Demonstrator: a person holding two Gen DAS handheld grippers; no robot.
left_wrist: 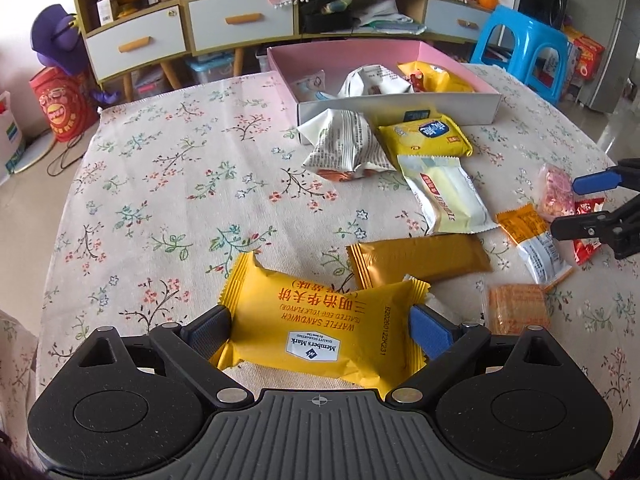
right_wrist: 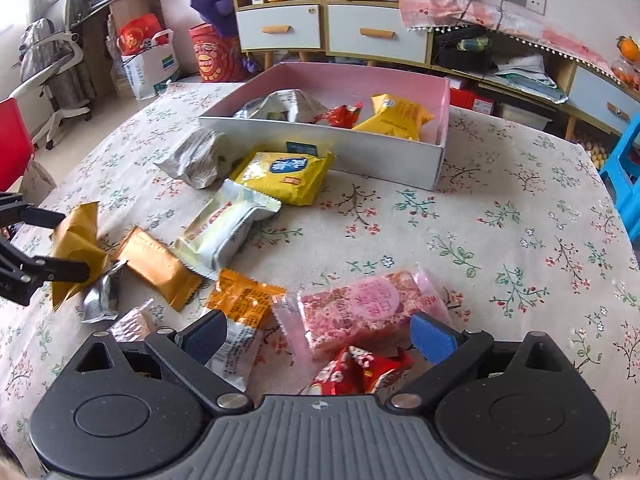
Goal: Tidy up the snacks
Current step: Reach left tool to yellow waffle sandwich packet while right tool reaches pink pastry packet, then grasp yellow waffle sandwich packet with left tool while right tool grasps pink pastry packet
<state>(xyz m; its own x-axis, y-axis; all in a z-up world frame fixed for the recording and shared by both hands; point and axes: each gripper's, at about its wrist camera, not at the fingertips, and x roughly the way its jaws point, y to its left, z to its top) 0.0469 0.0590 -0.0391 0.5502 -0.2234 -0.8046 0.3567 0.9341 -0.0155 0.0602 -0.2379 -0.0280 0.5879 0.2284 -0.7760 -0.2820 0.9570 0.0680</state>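
A yellow waffle sandwich pack (left_wrist: 320,320) sits between the blue pads of my left gripper (left_wrist: 320,332), which is shut on it; the right wrist view shows this pack (right_wrist: 76,248) in that gripper (right_wrist: 60,244) at the far left. My right gripper (right_wrist: 320,338) is open and hovers over a pink snack packet (right_wrist: 368,308) and a red wrapper (right_wrist: 352,372) on the floral tablecloth. A pink-lined white box (right_wrist: 320,148) at the far side holds a few snacks. In front of the box lie a crinkled white pack (left_wrist: 344,148), a yellow-blue biscuit pack (left_wrist: 428,136) and a cream pack (left_wrist: 448,196).
A brown-gold pack (left_wrist: 416,260), an orange-white pack (left_wrist: 532,240) and an orange square pack (left_wrist: 516,308) lie between the grippers. Behind the table are a drawer cabinet (left_wrist: 240,20) and a blue stool (left_wrist: 520,40). A red chair (right_wrist: 12,148) stands at the left edge.
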